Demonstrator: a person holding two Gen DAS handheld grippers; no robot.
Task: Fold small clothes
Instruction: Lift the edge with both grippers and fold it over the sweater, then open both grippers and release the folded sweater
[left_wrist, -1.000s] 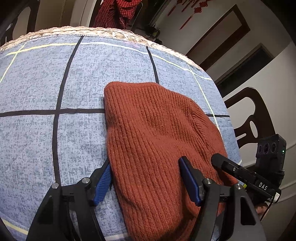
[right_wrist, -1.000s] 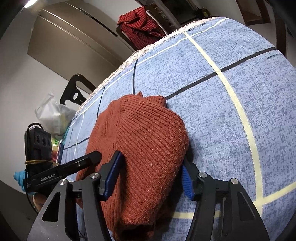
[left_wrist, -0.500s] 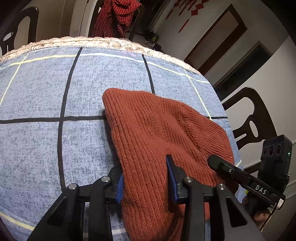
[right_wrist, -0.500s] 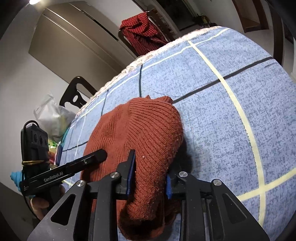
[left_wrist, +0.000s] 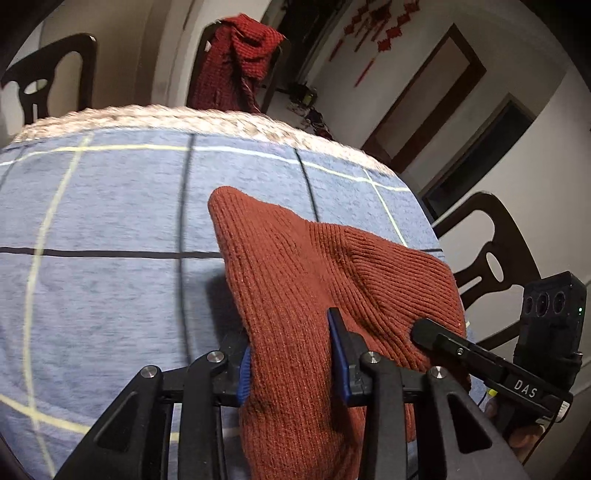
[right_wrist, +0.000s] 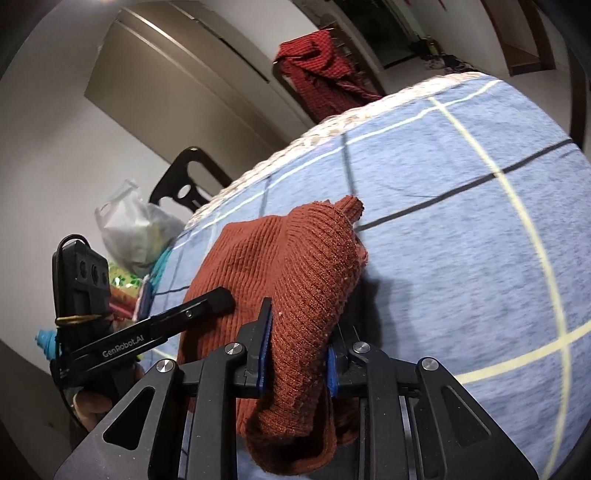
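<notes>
A rust-red ribbed knit hat (left_wrist: 314, 266) lies on the blue checked tablecloth (left_wrist: 110, 221), its near edge raised off the cloth. My left gripper (left_wrist: 290, 339) is shut on the hat's near left part, with fabric bunched between its blue pads. My right gripper (right_wrist: 299, 332) grips the near right part of the hat (right_wrist: 295, 258); its jaws are still closing and the knit is squeezed between them. Each view shows the other gripper's finger against the hat: the right gripper (left_wrist: 443, 339) and the left gripper (right_wrist: 192, 314). The hat's far end still rests on the cloth.
A red checked garment (left_wrist: 236, 66) hangs over a dark chair at the table's far side. Another dark chair (left_wrist: 491, 251) stands on the right. A plastic bag (right_wrist: 133, 229) and colourful items sit past the table's left edge. A pale fringe runs along the cloth's far edge.
Both grippers closed on the hat's near edge and then rose with it. The near part of the hat has come up off the cloth and bunched into a ridge.
</notes>
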